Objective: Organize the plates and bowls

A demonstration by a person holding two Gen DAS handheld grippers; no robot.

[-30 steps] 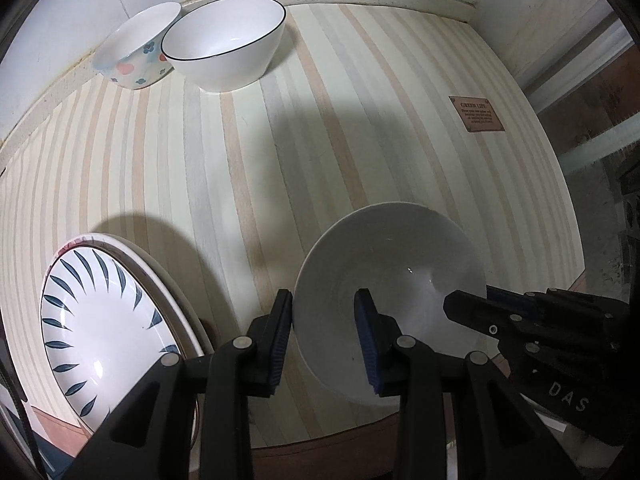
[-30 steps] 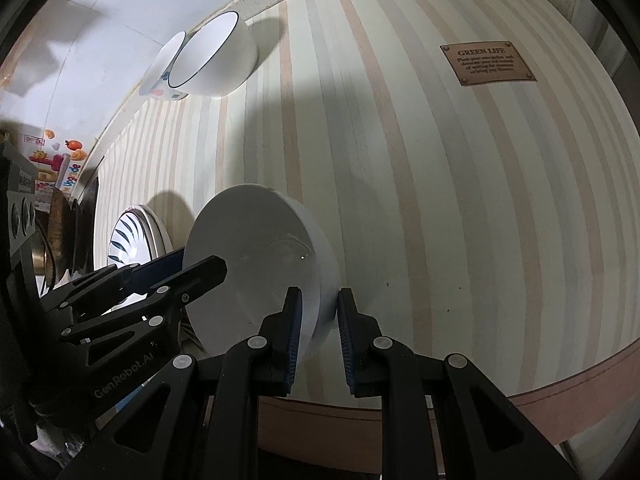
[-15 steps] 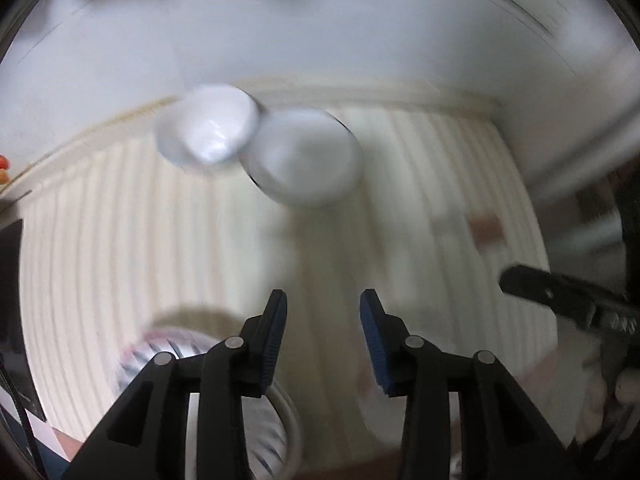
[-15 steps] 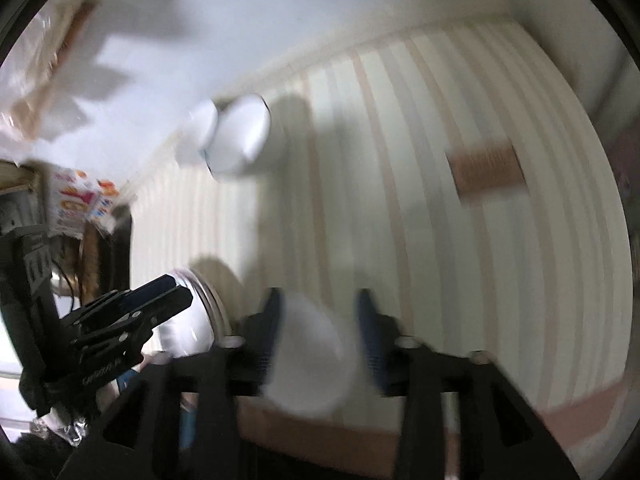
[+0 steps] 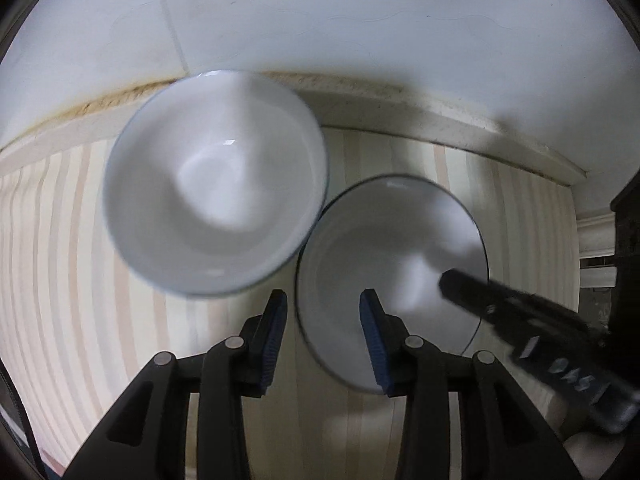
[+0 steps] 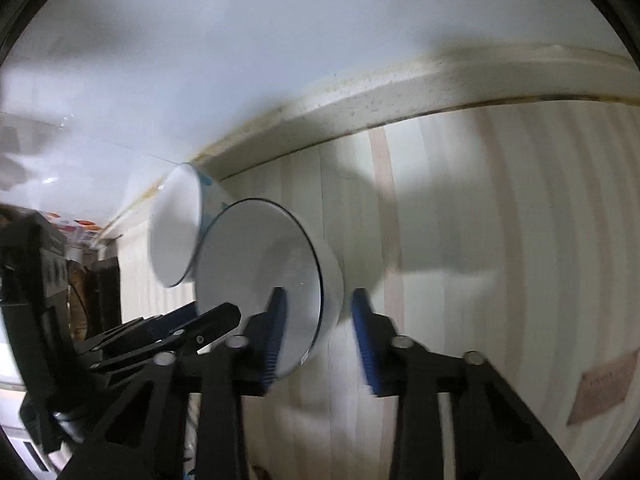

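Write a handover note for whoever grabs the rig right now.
Left tongs: open, empty, at the near rim of the dark-rimmed bowl.
Right tongs: open, empty, straddling that bowl's right wall, not yet closed.
Dark-rimmed bowl and patterned bowl stand side by side, touching, by the back wall on the striped mat.
Done: nothing stacked here.
Left: probably grip and nest the bowls; plates out of view.

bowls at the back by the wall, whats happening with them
A person holding tongs in each hand is working on two bowls on the striped table by the wall. The left tongs and right tongs are both open, each straddling the rim of the black-rimmed white bowl, on opposite sides. Neither has closed on it. The floral bowl sits right beside it, untouched.
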